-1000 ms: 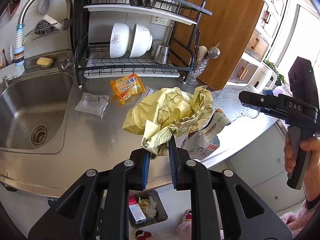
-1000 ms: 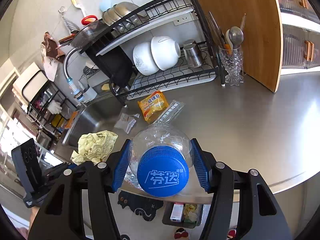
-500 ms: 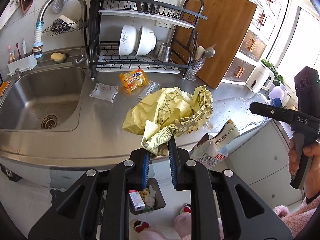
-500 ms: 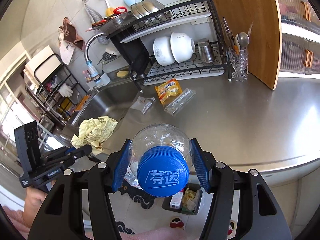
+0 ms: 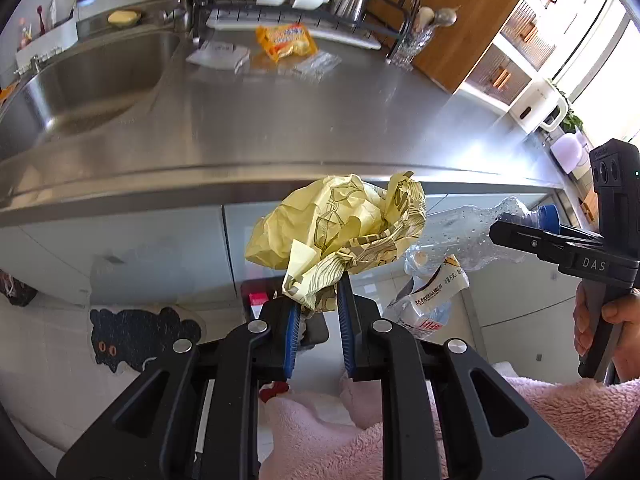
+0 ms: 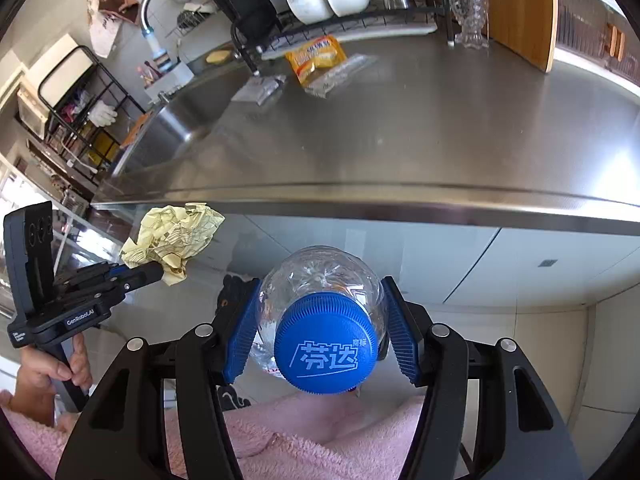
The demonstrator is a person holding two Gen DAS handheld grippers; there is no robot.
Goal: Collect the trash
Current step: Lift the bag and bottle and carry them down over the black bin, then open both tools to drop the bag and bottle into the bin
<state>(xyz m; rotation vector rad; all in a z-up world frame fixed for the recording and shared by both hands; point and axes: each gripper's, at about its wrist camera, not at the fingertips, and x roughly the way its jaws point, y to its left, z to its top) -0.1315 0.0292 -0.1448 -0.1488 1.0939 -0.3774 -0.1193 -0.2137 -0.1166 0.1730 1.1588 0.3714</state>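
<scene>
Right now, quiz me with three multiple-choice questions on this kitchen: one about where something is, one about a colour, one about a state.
1. Where is the orange soap packet?
A. In the sink
B. On the counter by the dish rack
C. On the floor

2. What colour is the bottle cap?
A. Blue
B. Red
C. White

3. What is the left hand-held gripper doing?
A. Open, empty
B. Shut on crumpled yellow paper
C. Gripping a bowl

Answers: 1 B, it lies on steel in front of the rack; 2 A, the cap facing the right camera is blue; 3 B, the paper is pinched between its pads.
</scene>
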